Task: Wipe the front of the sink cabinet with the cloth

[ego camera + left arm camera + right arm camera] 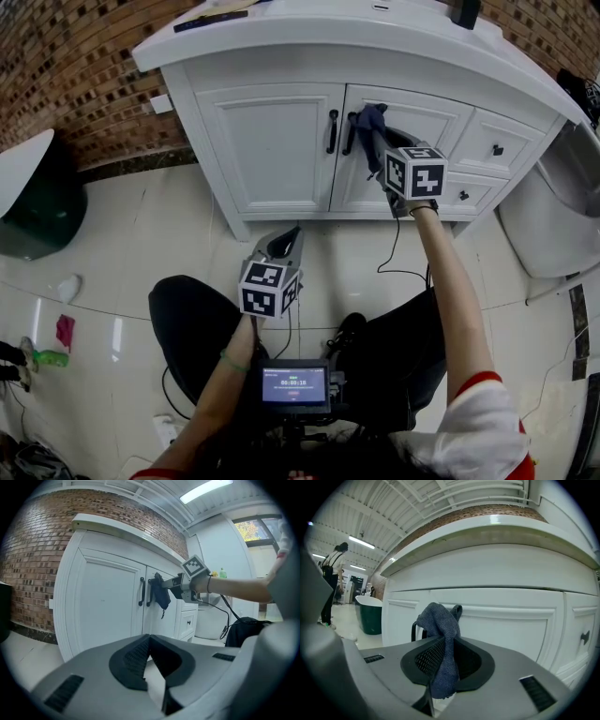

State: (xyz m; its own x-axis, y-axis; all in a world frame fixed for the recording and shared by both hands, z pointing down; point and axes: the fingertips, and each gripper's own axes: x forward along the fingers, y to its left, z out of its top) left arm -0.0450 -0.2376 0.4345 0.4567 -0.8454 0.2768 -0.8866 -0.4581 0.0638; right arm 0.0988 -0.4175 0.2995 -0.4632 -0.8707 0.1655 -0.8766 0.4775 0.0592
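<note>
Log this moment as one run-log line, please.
right gripper: shut on cloth | cloth: at sink cabinet front, beside door handles | left gripper: shut, empty

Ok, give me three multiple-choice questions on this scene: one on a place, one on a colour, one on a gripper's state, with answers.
1. Where is the cloth? A on the floor; B in the right gripper, by the cabinet door handles; C on the countertop.
2. What colour is the cloth? A white; B red; C blue.
3. The left gripper is: A shut, empty; B shut on the cloth; C wide open.
Answers: 1 B, cloth pinched between its jaws; 2 C, blue in every view; 3 A, jaws meet with nothing between.
</note>
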